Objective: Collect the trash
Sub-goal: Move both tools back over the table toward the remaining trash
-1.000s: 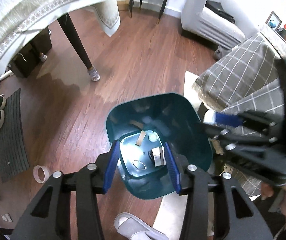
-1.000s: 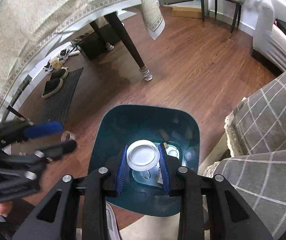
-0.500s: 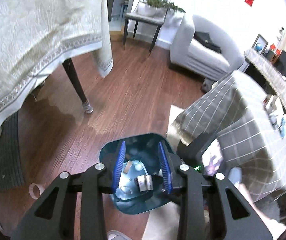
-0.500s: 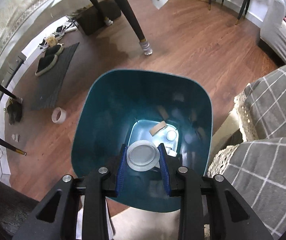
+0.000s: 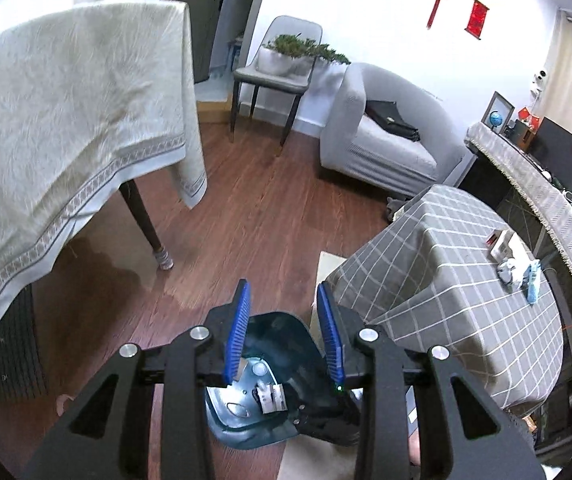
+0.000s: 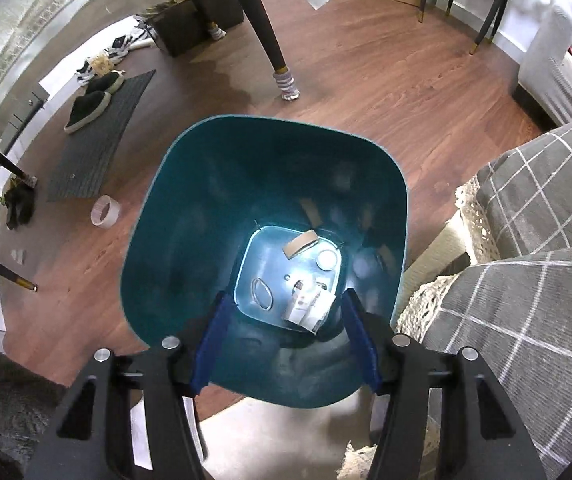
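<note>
A teal trash bin (image 6: 206,220) stands on the wood floor right below my right gripper (image 6: 285,294). Its jaws are opening and nothing sits between the blue pads (image 6: 210,344). On the bin's bottom lie a cardboard strip (image 6: 300,242), a small white cap (image 6: 328,258) and a crumpled paper wrapper (image 6: 306,308). I cannot make out the round clear lid. My left gripper (image 5: 283,286) hangs higher above the bin (image 5: 242,432), jaws shut with nothing in them.
A table leg (image 6: 274,40) under a white cloth (image 5: 66,120) stands beyond the bin. A tape roll (image 6: 104,210) lies left of it, near a mat with slippers (image 6: 90,106). A grey checked cloth (image 5: 466,280) covers a low table on the right.
My right gripper has opened and the round clear lid is gone from between its pads. The left gripper has risen and tipped up, so more of the room shows.
</note>
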`<state>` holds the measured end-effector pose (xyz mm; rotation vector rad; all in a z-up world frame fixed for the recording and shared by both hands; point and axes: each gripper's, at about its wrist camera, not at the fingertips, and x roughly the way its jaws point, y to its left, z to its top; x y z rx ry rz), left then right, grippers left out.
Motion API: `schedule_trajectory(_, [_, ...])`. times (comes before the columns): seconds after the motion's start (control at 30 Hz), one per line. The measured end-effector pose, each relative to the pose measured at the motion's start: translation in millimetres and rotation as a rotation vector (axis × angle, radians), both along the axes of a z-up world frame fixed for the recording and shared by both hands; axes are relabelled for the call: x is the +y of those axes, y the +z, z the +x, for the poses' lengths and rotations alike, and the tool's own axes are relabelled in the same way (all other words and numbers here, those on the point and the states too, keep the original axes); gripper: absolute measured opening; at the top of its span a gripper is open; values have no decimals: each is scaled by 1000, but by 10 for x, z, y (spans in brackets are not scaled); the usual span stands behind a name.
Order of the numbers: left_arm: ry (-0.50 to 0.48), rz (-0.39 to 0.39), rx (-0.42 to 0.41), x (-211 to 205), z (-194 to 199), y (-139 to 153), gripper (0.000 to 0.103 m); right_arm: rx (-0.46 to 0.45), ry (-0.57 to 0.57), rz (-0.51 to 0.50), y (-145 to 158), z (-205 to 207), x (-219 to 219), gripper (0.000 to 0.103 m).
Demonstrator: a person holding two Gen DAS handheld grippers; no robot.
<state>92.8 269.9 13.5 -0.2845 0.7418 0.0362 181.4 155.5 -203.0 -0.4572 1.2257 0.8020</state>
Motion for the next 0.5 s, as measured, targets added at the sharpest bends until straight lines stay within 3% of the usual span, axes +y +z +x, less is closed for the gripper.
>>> schedule_trajectory(0.5, [-35, 32, -48, -359, 145, 230, 42, -133, 51, 235, 1091, -219, -241, 55])
